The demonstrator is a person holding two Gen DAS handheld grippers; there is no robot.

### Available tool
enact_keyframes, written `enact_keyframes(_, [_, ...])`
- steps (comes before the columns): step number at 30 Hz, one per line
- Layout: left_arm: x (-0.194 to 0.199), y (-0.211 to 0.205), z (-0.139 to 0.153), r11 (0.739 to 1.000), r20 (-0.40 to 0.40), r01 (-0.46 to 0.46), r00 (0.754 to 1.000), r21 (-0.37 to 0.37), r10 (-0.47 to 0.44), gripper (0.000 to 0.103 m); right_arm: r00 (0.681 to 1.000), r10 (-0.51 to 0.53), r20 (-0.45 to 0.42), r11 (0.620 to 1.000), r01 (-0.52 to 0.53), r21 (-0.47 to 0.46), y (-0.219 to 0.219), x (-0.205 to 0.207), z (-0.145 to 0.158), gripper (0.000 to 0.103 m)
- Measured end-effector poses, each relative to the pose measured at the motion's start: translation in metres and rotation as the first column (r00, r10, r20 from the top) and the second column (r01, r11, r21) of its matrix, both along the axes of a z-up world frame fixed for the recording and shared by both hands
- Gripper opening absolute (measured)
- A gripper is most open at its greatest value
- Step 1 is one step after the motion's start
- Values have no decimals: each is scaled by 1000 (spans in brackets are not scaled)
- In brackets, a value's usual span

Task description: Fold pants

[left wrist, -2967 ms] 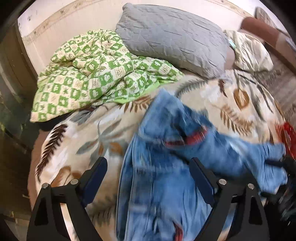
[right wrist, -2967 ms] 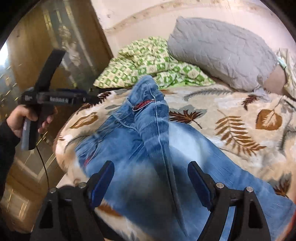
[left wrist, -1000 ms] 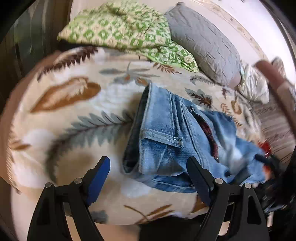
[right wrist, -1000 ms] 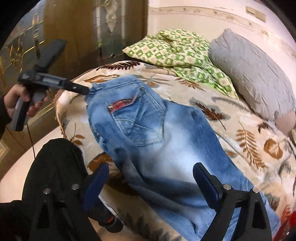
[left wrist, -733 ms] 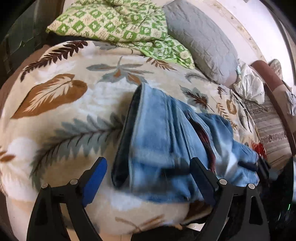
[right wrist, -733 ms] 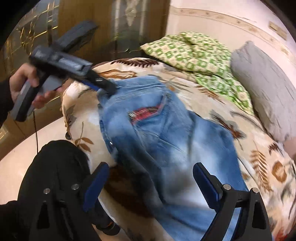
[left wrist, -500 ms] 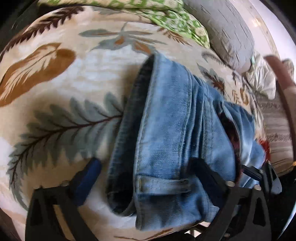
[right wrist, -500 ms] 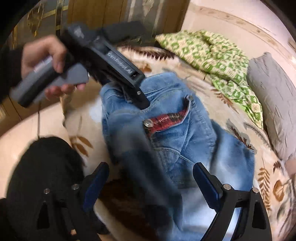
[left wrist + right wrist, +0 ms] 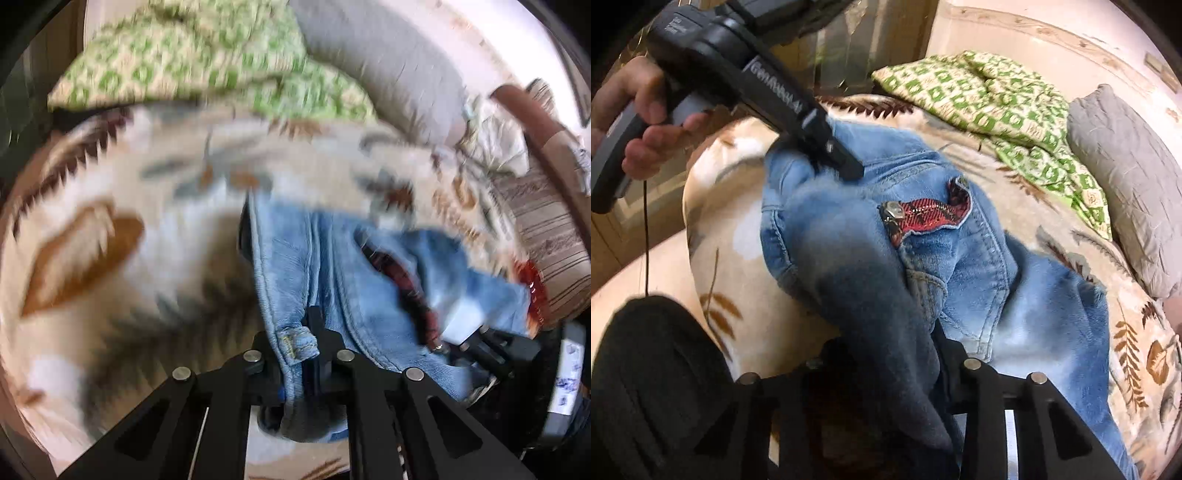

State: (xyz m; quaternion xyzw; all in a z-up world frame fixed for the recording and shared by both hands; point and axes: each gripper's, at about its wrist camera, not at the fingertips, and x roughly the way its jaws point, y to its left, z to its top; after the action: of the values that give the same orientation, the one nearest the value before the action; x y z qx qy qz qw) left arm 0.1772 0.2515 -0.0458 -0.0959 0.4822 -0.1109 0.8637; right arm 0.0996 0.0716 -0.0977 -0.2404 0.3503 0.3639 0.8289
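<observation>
A bed (image 9: 1137, 332) covered with a leaf-print blanket (image 9: 92, 258) carries the work; a green patterned quilt (image 9: 997, 96) and a grey pillow (image 9: 1126, 177) are seen at its far side. The jeans (image 9: 960, 266) are spread on the near part of the bed, waist end toward the person, legs trailing away across the blanket.

The left gripper (image 9: 299, 354) is seen with its fingers closed on the waistband (image 9: 295, 343), beside a belt loop. The right gripper (image 9: 919, 354) is seen with its fingers drawn together on a dark bunch of denim at the near edge.

Judged from this, the waist is being taken up for a fold. For it to be done well, both grips should be kept firm and level, the waistband held taut between them, and the fabric laid over so the seams are matched and no slack is trapped near the red-lined pocket (image 9: 927, 216).
</observation>
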Motion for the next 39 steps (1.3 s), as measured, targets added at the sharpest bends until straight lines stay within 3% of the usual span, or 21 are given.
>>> enact_keyframes(3, [3,15,33,1000,88,-16,996,1,16,8,999,-24,45,998,21,57,6,6,18,32])
enact_keyframes(5, [4,19,40,1000,100,-16,995,16,15,8,998,-42,54,995,37,96,11,10,24,32])
enact_keyframes(8, [8,19,7,999,-20,0,1000,40,1,11,999,-50,18,998,49,37,24,15,11,33])
enact_keyframes(10, [9,12,-42,998,-175,25,984,57,-15,27,999,-34,-19,997,33,-65,31,14,-10,38])
enact_keyframes(11, [6,9,-58,997,-210,24,978,71,-9,35,999,-31,22,997,33,-67,30,9,-11,43])
enact_keyframes(12, [3,11,-65,997,-194,-4,981,82,20,49,997,-43,66,995,49,-89,29,5,-10,66])
enact_keyframes(13, [-2,17,-63,996,-157,-54,985,76,65,75,995,-53,85,992,62,-114,28,3,-10,88])
enact_keyframes(14, [-6,26,-61,994,-153,-99,983,48,105,85,996,-46,75,990,55,-130,26,3,-10,91])
enact_keyframes(17, [-18,56,-58,971,-163,-204,970,-127,183,90,999,-2,48,990,8,-137,12,-4,-14,91])
enact_keyframes(20, [-19,51,-72,976,-240,-164,962,-141,127,90,997,26,72,992,-17,-125,2,-12,-14,91])
enact_keyframes(22, [-21,32,-78,991,-225,-100,971,-87,78,95,998,25,52,994,-19,-111,0,-12,-16,91])
enact_keyframes(24, [-21,24,-80,990,-229,-99,971,-97,74,94,998,26,53,995,-20,-103,-3,-10,-18,91])
enact_keyframes(26, [-18,18,-78,993,-220,-85,973,-85,64,41,998,30,57,995,-24,-96,-1,-9,-21,91])
enact_keyframes(27, [-17,15,-76,993,-226,-80,972,-89,58,35,998,29,56,995,-23,-93,0,-7,-22,91])
enact_keyframes(30, [-14,12,-70,997,-233,-39,972,-71,21,29,999,8,45,998,-5,-68,2,-2,-21,87])
enact_keyframes(33, [-12,9,-39,999,-136,-34,990,-39,29,23,999,11,49,999,-9,-43,6,0,-15,59])
enact_keyframes(34, [-14,13,-26,998,-90,-42,995,-47,37,21,998,17,61,999,-16,-29,9,-1,-10,55])
enact_keyframes(36, [-15,19,-10,997,-43,-53,998,-52,51,20,997,15,71,1000,-15,-1,16,-3,-4,55])
enact_keyframes(37, [-13,18,-9,998,-43,-61,997,-5,61,20,998,11,69,1000,-10,-3,19,-2,-4,56])
enact_keyframes(39, [-8,15,-29,996,-120,-51,991,67,59,20,999,-7,52,999,9,-47,26,2,-11,61])
